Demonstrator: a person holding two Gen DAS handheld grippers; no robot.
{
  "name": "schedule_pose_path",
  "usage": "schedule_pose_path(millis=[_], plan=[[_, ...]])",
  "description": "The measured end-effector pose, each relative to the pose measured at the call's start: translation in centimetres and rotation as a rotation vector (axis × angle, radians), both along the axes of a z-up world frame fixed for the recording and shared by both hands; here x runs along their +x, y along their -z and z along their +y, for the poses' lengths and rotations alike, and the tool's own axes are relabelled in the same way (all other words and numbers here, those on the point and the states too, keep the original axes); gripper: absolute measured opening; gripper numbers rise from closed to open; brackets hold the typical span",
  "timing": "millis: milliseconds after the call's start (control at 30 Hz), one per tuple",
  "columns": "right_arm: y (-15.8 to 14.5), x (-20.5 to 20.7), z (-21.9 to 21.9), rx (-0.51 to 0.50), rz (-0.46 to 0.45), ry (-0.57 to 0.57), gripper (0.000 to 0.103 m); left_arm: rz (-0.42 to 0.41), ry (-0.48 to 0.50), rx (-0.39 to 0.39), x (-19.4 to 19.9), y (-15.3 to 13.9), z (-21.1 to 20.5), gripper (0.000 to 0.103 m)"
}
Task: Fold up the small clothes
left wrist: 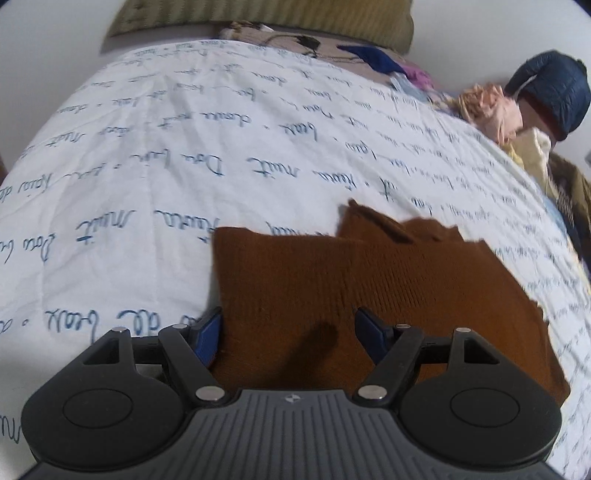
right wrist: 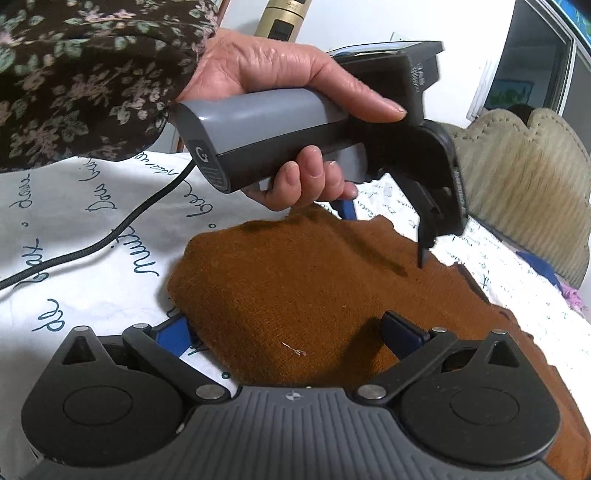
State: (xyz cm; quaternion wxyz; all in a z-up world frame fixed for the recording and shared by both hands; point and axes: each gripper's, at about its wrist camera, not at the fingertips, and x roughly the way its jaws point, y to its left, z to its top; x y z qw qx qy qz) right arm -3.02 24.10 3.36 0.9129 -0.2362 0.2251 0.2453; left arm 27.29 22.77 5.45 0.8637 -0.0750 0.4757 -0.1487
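A brown knitted garment (left wrist: 369, 288) lies flat on the white bedsheet (left wrist: 184, 147) with blue script, its far edge folded over. My left gripper (left wrist: 291, 332) is open and points steeply down at the garment's near left corner. One blue pad (left wrist: 210, 332) is beside the edge and the other is over the knit. In the right wrist view the garment (right wrist: 314, 280) fills the middle. My right gripper (right wrist: 290, 330) is open and straddles its near corner. Across the garment, a hand (right wrist: 280, 74) in a floral sleeve holds the left gripper (right wrist: 384, 236), fingertips just above the knit.
An olive pillow (left wrist: 258, 18) lies at the head of the bed. Loose clothes are piled at the right edge, among them a navy quilted jacket (left wrist: 554, 92) and a peach cloth (left wrist: 491, 110). A black cable (right wrist: 92, 247) trails over the sheet. A beige cushion (right wrist: 524, 177) stands behind.
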Motion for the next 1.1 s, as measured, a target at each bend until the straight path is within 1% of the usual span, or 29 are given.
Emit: schedule_pose_path(millis=[67,167,233,300,433,533,600,667,700,733,800,867,933,1000,1100], plan=[[0.1,0.2,0.0,-0.001,-0.001,-0.001,0.102,0.014,-0.010,-0.002,0.3,0.2,-0.1,0.075],[0.2,0.3,0.1,-0.012,-0.006,-0.007,0.102,0.036,-0.029,-0.043,0.6,0.4,0.3,0.075],[0.2,0.4,0.1,-0.010,-0.002,-0.008,0.101,0.041,-0.027,-0.050,0.7,0.4,0.4,0.075],[0.1,0.7,0.2,-0.012,-0.002,-0.009,0.100,0.046,-0.024,-0.046,0.8,0.6,0.4,0.075],[0.3,1.3,0.8,-0.035,-0.033,-0.010,0.100,0.053,-0.022,-0.014,1.0,0.9,-0.2,0.075],[0.3,1.3,1.2,-0.051,-0.048,-0.022,0.095,0.048,-0.018,-0.001,1.2,0.9,-0.5,0.075],[0.2,1.3,1.5,-0.056,-0.055,-0.034,0.088,0.041,-0.016,-0.001,1.2,0.9,-0.5,0.075],[0.3,1.2,1.7,-0.063,-0.064,-0.042,0.086,0.033,-0.015,-0.003,1.1,0.9,-0.5,0.075],[0.3,1.1,1.8,-0.062,-0.066,-0.042,0.083,0.027,-0.014,-0.003,1.0,0.9,-0.5,0.074],[0.4,1.1,1.7,-0.057,-0.060,-0.044,0.081,0.023,-0.012,0.001,0.9,0.9,-0.5,0.072],[0.2,1.2,1.6,-0.041,-0.047,-0.052,0.069,0.013,-0.016,0.020,0.8,0.9,-0.6,0.067],[0.0,1.6,1.5,-0.036,-0.035,-0.053,0.064,0.008,-0.025,0.031,0.9,0.9,-0.5,0.060],[0.0,1.7,1.4,-0.027,-0.030,-0.055,0.057,0.006,-0.041,0.040,0.9,0.8,-0.4,0.044],[0.0,2.0,1.2,-0.018,-0.023,-0.054,0.050,0.009,-0.057,0.031,0.9,0.8,0.0,0.038],[-0.1,2.9,0.6,0.004,-0.007,-0.047,0.045,0.009,-0.078,0.021,0.9,0.8,0.3,0.034]])
